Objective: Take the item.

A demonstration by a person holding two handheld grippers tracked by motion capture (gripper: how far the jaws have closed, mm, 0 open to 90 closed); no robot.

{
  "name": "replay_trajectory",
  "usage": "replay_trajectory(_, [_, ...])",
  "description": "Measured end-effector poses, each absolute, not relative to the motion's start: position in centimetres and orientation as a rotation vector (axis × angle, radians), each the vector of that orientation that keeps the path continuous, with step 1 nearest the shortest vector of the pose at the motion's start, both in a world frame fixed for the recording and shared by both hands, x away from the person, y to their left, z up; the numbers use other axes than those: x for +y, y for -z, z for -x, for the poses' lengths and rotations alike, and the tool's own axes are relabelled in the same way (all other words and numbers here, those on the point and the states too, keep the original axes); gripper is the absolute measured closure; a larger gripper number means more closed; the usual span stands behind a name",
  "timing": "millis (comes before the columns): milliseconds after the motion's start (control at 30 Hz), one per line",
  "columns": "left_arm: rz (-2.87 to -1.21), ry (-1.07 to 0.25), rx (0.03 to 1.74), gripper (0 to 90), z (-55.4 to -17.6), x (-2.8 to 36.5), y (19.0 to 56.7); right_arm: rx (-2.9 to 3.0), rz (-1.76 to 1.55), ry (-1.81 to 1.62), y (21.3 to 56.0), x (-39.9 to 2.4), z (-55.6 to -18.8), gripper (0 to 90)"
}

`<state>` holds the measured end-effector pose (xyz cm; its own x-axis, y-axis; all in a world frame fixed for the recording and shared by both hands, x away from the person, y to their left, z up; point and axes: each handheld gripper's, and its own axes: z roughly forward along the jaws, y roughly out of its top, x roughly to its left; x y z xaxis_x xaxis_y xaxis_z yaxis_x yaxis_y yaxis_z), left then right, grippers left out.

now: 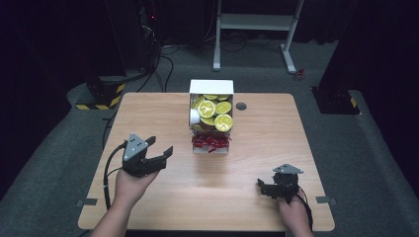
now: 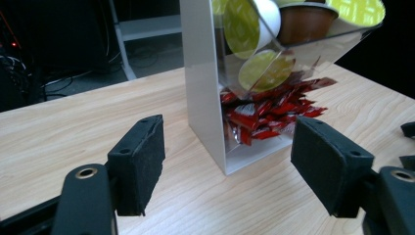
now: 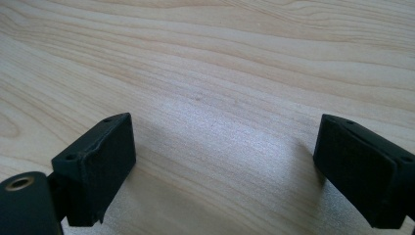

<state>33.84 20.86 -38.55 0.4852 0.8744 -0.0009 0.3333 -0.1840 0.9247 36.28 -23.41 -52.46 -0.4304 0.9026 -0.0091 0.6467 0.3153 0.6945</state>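
A white dispenser box point(image 1: 211, 87) stands upright at the back middle of the wooden table point(image 1: 153, 118). Its clear upper bin holds several capsules with green lids point(image 1: 216, 113), and red sachets point(image 1: 211, 142) fill the open bottom tray. My left gripper point(image 1: 160, 145) hovers left of the box, pointing toward it, open and empty. In the left gripper view the jaws point(image 2: 227, 166) frame the box's white side wall point(image 2: 200, 73), the sachets point(image 2: 266, 115) and the capsules point(image 2: 244, 27) a short way ahead. My right gripper point(image 1: 264, 187) sits low at the front right, open over bare wood point(image 3: 222, 166).
A small black round grommet point(image 1: 241, 106) sits in the table right of the box. Behind the table, on the grey floor, stand a white desk frame point(image 1: 257, 22) and a yellow-black striped base point(image 1: 101, 96) with cables. The surroundings are dark.
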Motion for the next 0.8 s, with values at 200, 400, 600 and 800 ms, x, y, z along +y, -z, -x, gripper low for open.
replay_trajectory(200, [-1.755,-0.685,0.999,29.0,-34.1,20.1,37.5,2.194,-1.372,-0.878,52.5,-23.4,-36.3,8.2])
replay_trajectory(400, [-1.764,-0.679,0.977,31.0,-34.5,19.5,36.7,2.194,-1.372,-0.878,52.5,-23.4,-36.3,8.2])
replay_trajectory(600, [-1.753,-0.685,0.967,29.1,-34.9,19.1,36.0,2.194,-1.372,-0.878,52.5,-23.4,-36.3,8.2])
replay_trajectory(800, [-1.751,-0.681,0.952,28.6,-35.1,18.6,35.5,2.195,-1.372,-0.880,52.5,-23.4,-36.3,8.2])
